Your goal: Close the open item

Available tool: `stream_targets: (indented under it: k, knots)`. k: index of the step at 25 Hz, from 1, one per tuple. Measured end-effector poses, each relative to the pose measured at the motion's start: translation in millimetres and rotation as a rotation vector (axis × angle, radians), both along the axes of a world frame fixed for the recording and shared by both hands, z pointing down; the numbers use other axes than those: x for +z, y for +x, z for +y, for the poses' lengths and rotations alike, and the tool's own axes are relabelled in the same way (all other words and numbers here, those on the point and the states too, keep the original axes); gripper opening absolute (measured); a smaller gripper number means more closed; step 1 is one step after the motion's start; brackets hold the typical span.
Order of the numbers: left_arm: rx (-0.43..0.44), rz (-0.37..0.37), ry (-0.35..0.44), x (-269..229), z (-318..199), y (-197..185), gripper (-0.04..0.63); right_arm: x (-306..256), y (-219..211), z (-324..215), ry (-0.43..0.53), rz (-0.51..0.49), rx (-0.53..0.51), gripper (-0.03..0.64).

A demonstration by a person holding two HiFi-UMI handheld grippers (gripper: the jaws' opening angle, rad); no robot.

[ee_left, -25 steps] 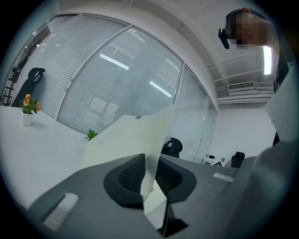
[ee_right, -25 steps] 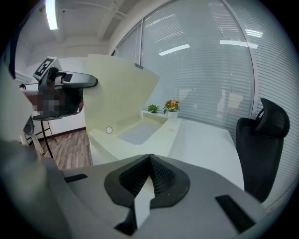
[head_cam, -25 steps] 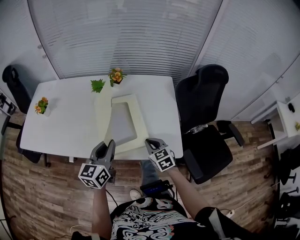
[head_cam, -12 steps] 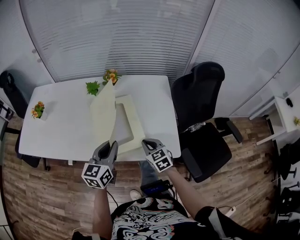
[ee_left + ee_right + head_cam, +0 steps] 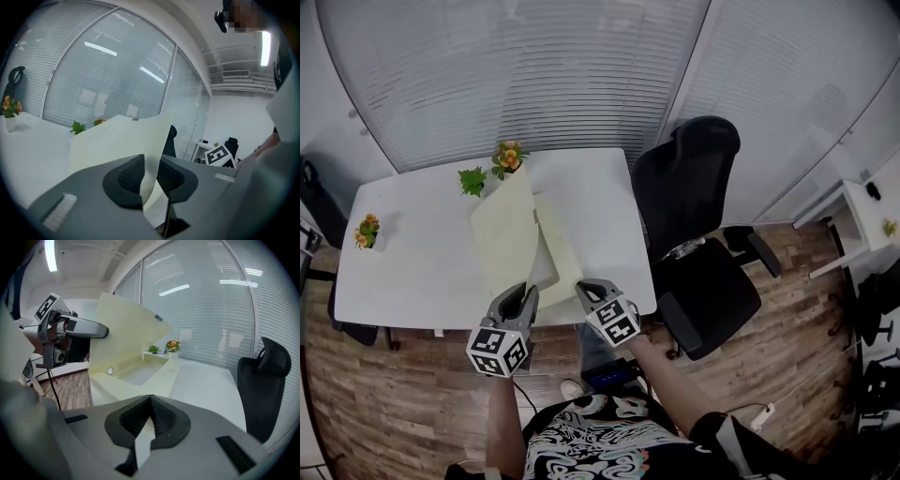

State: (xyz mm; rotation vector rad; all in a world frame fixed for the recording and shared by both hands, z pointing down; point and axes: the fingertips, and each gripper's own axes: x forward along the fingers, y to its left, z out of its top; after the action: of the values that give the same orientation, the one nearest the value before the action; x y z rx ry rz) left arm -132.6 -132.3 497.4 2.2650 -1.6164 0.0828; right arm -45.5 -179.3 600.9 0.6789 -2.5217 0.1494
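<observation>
between just-widened pads (image 5: 127, 180) of left claw (image 5: 151, 161), lid edge (image 5: 149, 174)

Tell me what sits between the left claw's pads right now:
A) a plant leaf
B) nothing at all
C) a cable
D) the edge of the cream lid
D: the left gripper view shows the thin cream lid passing between the pads of the left claw, whose jaws have just been opening.
</observation>
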Motion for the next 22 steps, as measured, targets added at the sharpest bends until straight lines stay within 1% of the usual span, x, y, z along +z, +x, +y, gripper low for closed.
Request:
stream_targets:
  k: [6,17,22]
  knots:
    - [0.042,-0.05,-0.037,10.8,-3.8,6.0,0.066,6.2,-0.8,2.3,-0.029,0.025,-0.007,0.002]
    - [0.113,-0.149,-0.115,28.8,-13.3,21.6,0.075,0.3,-1.0,2.0,-0.024,0.042,-0.034,0.002]
    - [0.137,-0.163,-0.134,33.2,-14.2,24.6,0.08,1.2,-0.8,2.8,-0.031,0.036,-0.026,0.002]
